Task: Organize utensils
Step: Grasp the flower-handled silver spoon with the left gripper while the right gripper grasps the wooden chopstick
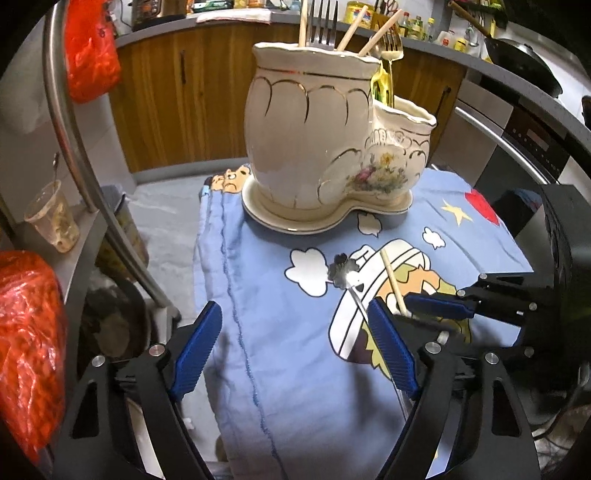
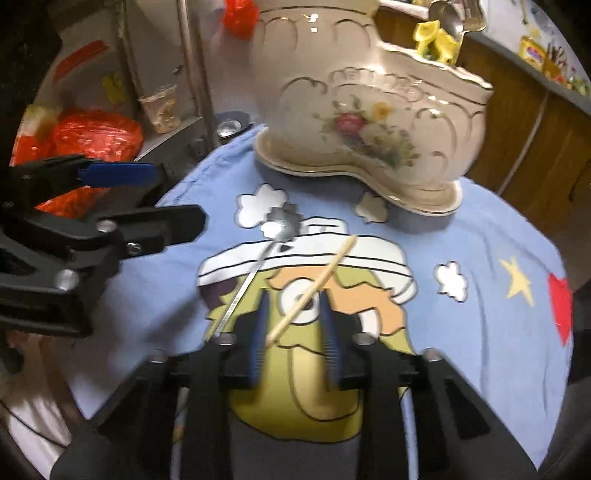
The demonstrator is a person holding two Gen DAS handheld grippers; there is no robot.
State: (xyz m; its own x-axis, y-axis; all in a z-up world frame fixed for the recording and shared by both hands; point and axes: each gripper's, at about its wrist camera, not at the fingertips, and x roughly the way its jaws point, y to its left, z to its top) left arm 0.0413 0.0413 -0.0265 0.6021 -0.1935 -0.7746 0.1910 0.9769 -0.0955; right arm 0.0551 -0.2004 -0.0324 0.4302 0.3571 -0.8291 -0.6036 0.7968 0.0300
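Note:
A cream ceramic utensil holder (image 1: 317, 140) (image 2: 369, 110) with two compartments stands on the blue cartoon cloth (image 1: 288, 350) (image 2: 480, 332). Its tall part holds forks and chopsticks (image 1: 351, 33); its low part holds a gold spoon (image 1: 389, 70). A single chopstick (image 2: 314, 288) (image 1: 393, 284) and a silver flower-bowl spoon (image 2: 258, 262) (image 1: 345, 277) lie on the cloth. My right gripper (image 2: 293, 306) (image 1: 436, 306) has its jaws partly open on either side of the chopstick, not gripping it. My left gripper (image 1: 295, 328) is wide open and empty, left of the spoon.
A steel rack post (image 1: 74, 147) and red bags (image 1: 29, 332) stand at the left, with a plastic cup (image 1: 53, 221) on a shelf. Wooden cabinets (image 1: 177, 99) and a cluttered counter run behind. The cloth's left edge drops off near my left gripper.

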